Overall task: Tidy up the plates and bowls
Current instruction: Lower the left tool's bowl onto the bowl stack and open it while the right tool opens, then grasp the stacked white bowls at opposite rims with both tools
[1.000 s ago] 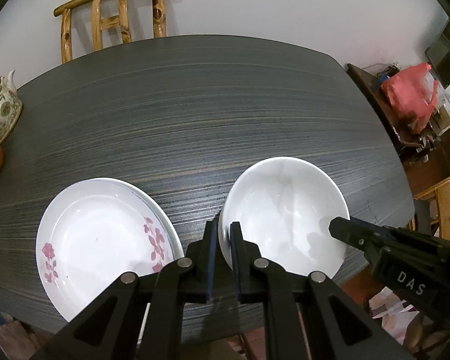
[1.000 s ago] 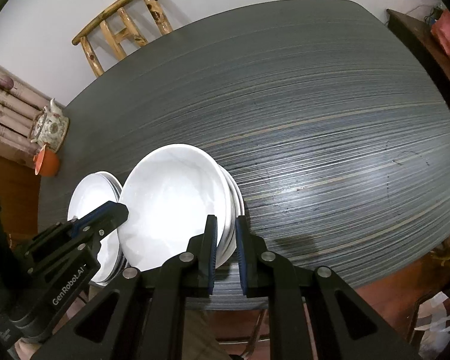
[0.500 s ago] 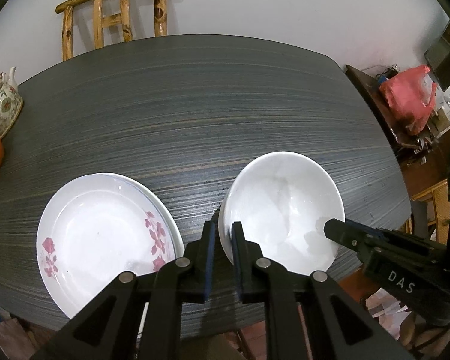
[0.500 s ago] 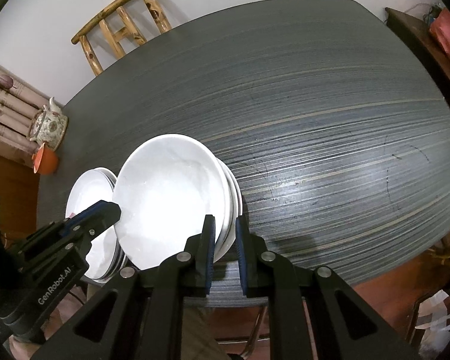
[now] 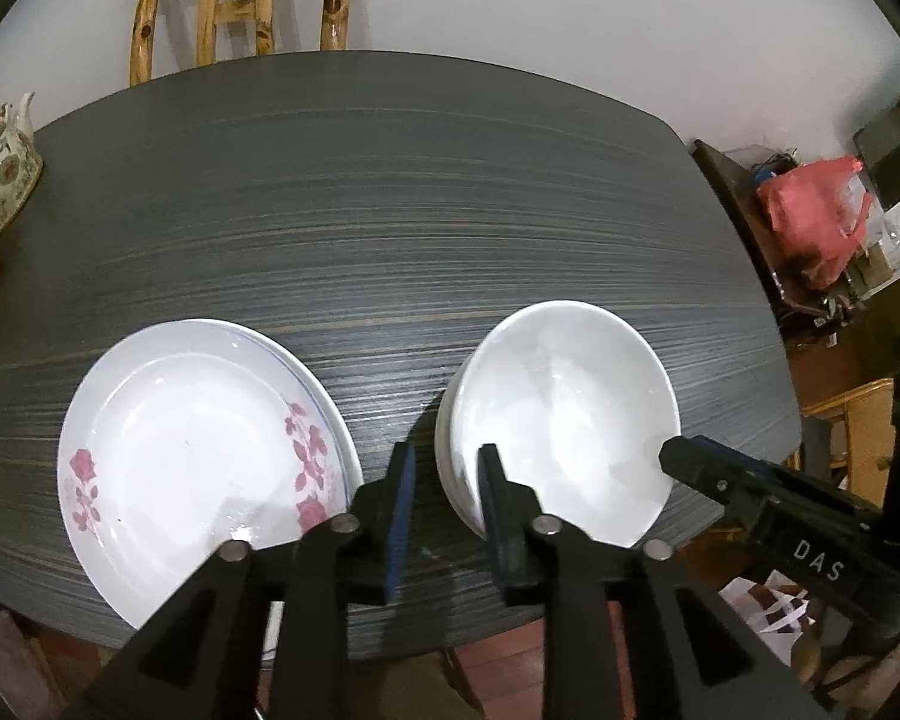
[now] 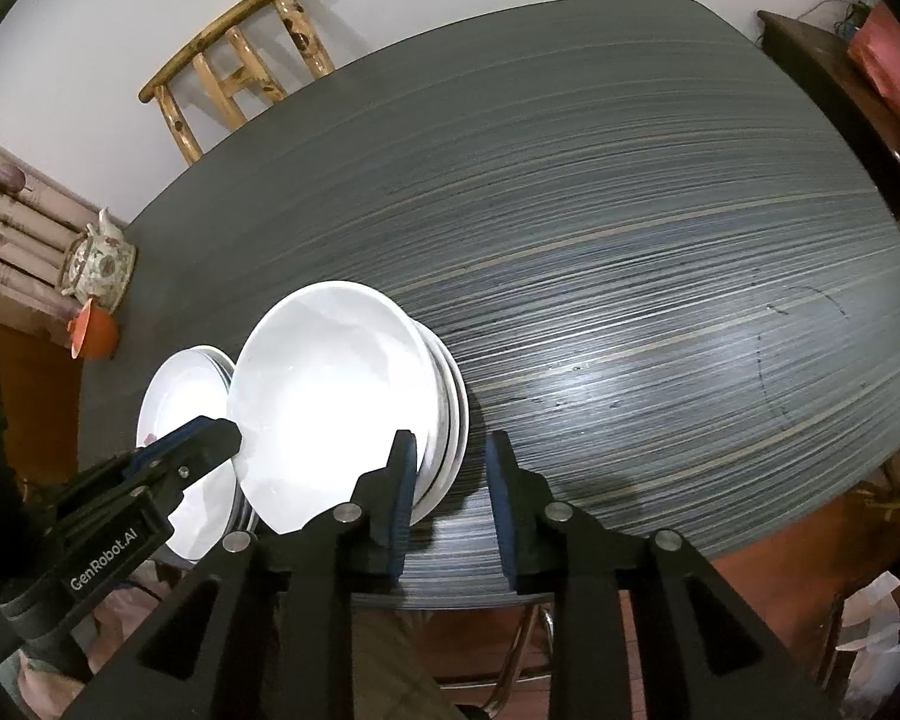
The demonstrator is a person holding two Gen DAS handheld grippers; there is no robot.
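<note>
A stack of plain white ceramic bowls (image 5: 561,414) is seen near the front edge of the dark grey streaked table (image 5: 390,198), toward its right half. The left gripper (image 5: 444,504) is held with its jaws parted, a clear gap between the blue pads; the left rim of the bowl stack lies within that gap, and whether a pad touches it cannot be told. The right gripper (image 6: 450,489) is likewise spread apart and grasps nothing; its left finger (image 6: 399,480) overlaps the lower right rim of the bowl stack (image 6: 342,396), the right finger standing apart over bare table (image 6: 630,210). Just left of the bowls, a stack of white plates with pink flower print (image 5: 201,450) is set at the front edge. A floral teapot (image 5: 0,162) and an orange cup (image 6: 93,333) are noted at the left edge. A wooden chair (image 5: 240,6) stands beyond the far edge.
</note>
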